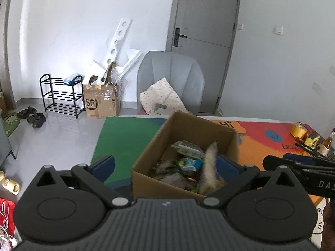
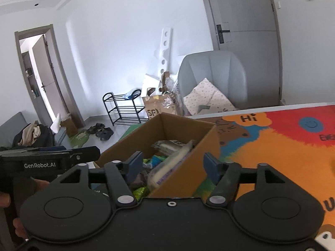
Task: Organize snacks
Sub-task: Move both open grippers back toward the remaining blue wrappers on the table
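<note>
An open cardboard box stands on the table with several snack packets inside, among them a green and blue packet. A pale, blurred packet stands on end in the box's near right part. My left gripper is open wide just before the box, nothing between its fingers. In the right wrist view the same box lies ahead. The blurred packet hangs between the fingers of my right gripper, which is open, with gaps on both sides of the packet.
A colourful mat covers the table. A yellow tape roll and a bottle stand at the far right. A grey chair with a cushion is behind the table. On the floor to the left are a shoe rack and a carton.
</note>
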The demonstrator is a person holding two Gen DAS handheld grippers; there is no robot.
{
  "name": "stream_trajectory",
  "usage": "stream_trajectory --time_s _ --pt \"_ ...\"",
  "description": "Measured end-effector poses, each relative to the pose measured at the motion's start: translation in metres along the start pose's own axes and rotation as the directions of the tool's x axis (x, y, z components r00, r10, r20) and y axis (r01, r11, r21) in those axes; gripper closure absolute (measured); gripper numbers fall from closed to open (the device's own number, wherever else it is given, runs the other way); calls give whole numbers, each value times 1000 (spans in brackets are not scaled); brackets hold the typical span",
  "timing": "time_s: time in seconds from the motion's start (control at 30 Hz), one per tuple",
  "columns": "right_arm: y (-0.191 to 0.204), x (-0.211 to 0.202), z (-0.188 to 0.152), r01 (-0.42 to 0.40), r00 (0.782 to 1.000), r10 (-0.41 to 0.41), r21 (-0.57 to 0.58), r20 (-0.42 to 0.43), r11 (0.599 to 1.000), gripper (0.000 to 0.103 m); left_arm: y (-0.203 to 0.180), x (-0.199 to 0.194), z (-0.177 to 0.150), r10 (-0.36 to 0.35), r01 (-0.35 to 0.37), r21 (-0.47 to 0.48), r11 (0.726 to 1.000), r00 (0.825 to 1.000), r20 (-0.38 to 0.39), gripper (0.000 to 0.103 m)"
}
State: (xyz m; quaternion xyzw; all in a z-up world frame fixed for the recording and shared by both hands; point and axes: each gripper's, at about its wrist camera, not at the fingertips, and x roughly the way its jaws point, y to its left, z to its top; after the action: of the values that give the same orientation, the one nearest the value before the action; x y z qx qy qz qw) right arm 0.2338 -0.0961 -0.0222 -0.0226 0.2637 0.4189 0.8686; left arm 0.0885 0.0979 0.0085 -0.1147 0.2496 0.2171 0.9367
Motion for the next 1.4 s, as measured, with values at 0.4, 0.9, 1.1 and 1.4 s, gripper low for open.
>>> stream_trajectory --time_s 0.4,0.9,1.1,1.4 --pt "-43 -42 -12 72 997 -73 50 20 996 10 -50 -1 -3 -64 65 38 997 998 -16 0" --pt "-98 -87 -33 151 987 -157 120 41 981 0 -122 -5 -16 -144 147 110 983 989 -35 0" --pt "-117 -103 -44 182 981 -189 143 36 973 0 -147 -4 -24 -171 176 128 976 984 -46 0" --pt "-150 -123 -59 224 972 -234 196 29 955 0 -181 4 -29 -208 216 150 965 976 -68 0"
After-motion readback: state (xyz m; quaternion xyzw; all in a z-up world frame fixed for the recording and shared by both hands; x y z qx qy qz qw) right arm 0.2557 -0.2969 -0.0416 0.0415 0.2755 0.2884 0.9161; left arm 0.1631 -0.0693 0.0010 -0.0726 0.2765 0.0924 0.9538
